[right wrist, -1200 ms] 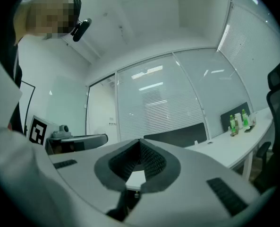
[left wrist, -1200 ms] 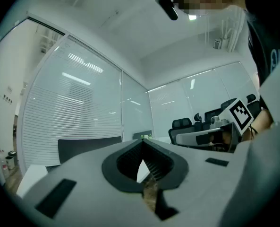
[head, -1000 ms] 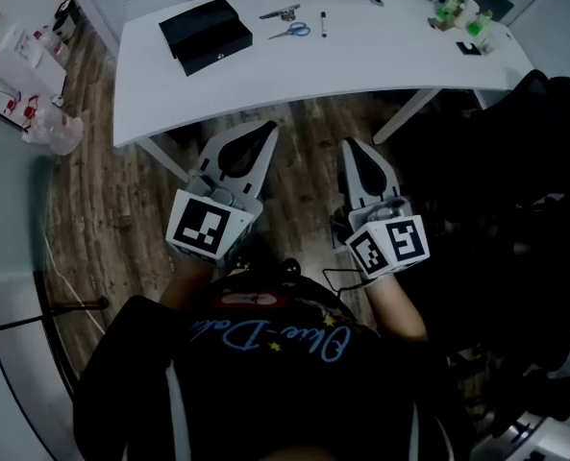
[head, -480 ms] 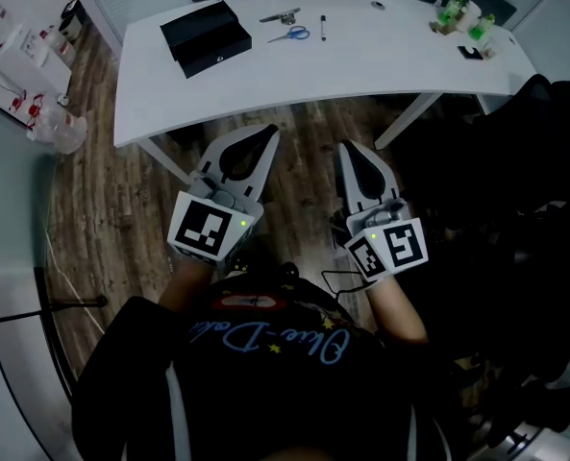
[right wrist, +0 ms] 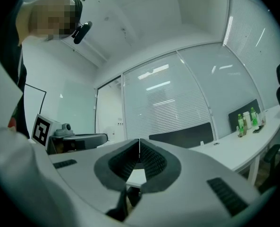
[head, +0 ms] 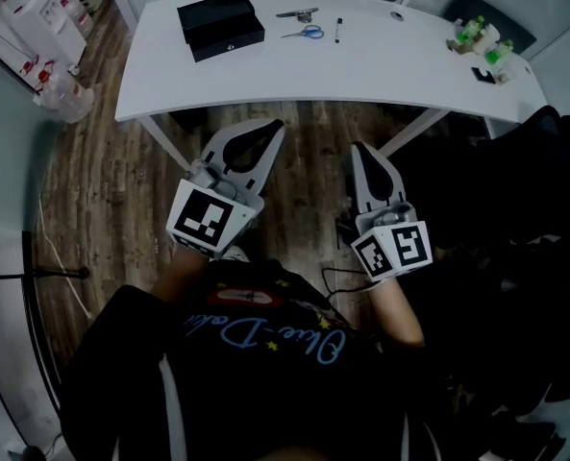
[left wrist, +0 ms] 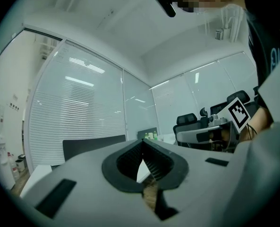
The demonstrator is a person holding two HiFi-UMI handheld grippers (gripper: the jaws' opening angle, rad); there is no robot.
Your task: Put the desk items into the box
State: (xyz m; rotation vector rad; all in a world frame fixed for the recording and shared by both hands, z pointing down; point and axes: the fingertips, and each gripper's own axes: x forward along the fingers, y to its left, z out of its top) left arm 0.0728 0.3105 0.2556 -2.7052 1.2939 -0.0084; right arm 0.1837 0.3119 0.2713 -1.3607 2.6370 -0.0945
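A black box (head: 220, 23) stands shut on the left part of the white desk (head: 381, 70). To its right lie a metal tool (head: 299, 13), blue-handled scissors (head: 309, 33) and a dark pen (head: 338, 29). Both grippers hover over the wooden floor in front of the desk, short of its near edge. My left gripper (head: 272, 126) (left wrist: 142, 142) is shut with nothing in it. My right gripper (head: 358, 149) (right wrist: 139, 141) is also shut and empty. Each points level toward the desk.
Green-capped bottles (head: 482, 38) (right wrist: 246, 121) and a small dark item (head: 483, 73) sit at the desk's right end. Black office chairs (head: 525, 190) crowd the right side. A white cabinet (head: 35, 17) and a plastic bag (head: 63, 99) stand at the left. Desk legs (head: 164, 147) slant below the desktop.
The head view has shifted, so the desk sits more centred and the box further right. Both grippers have edged forward toward the desk and stay shut.
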